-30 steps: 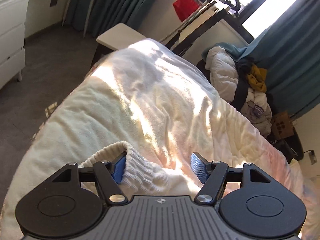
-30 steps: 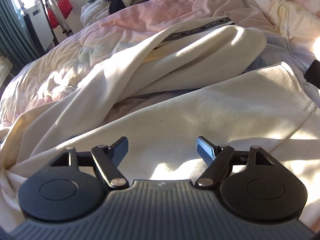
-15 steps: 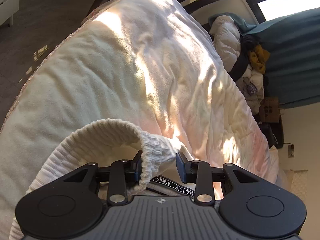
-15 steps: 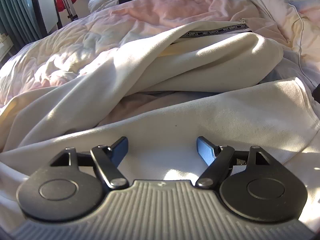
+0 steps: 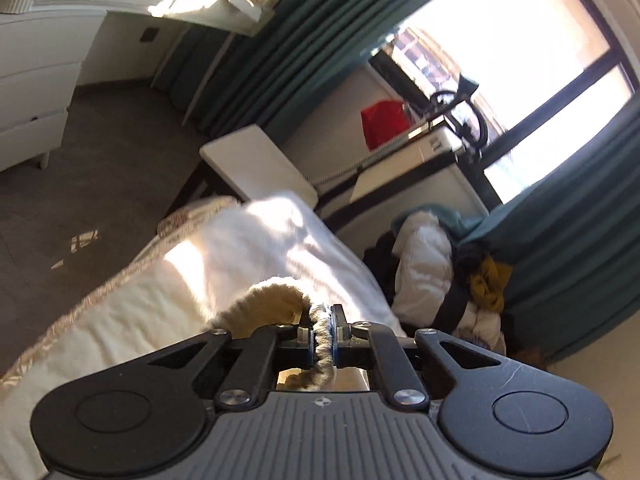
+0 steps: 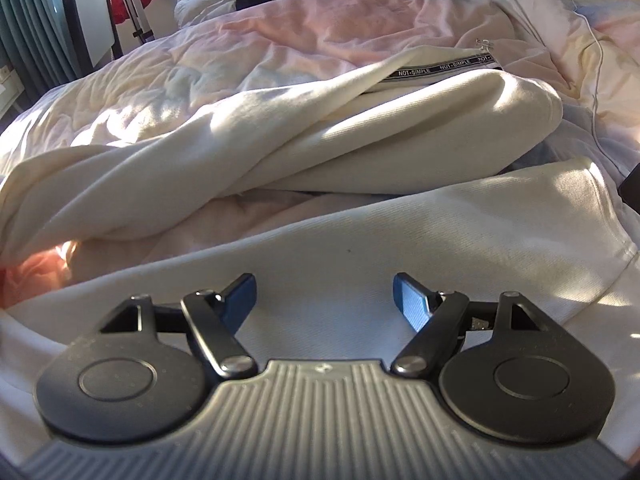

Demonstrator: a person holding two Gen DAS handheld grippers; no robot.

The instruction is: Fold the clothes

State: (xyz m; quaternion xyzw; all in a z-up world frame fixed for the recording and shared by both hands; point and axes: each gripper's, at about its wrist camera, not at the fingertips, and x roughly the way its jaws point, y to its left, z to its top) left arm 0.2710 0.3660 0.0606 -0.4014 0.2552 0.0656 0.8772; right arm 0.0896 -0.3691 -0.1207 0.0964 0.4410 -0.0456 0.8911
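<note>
Left wrist view: the left gripper (image 5: 324, 334) has its fingers (image 5: 340, 322) pressed together on the ribbed cuff (image 5: 320, 340) of a cream garment, a thin ridge of knit squeezed between the pads. More of that cuff (image 5: 272, 304) loops up to the left, above the bed (image 5: 160, 300). The pinch looks narrow, taking only the cuff's edge, so a hard pull could drag the knit out of the pads, or stretch the ribbing. The picture is smeared, which suggests quick motion; a jerk would raise that risk

Right wrist view: the right gripper (image 6: 324, 300) hovers with its fingers (image 6: 410, 304) spread wide and nothing between them, over a flat pale panel of the cream garment (image 6: 400, 232) on the bed's quilt (image 6: 320, 20). Beyond it a bulky roll of the same fabric (image 6: 360, 136) lies bunched, with a printed tape (image 6: 440, 67) showing at its far end. Since nothing pins the panel, a lift from the other side may drag the whole piece askew and deepen the bunching. A white cable (image 6: 596, 72) trails close by at the right and could snag
</note>
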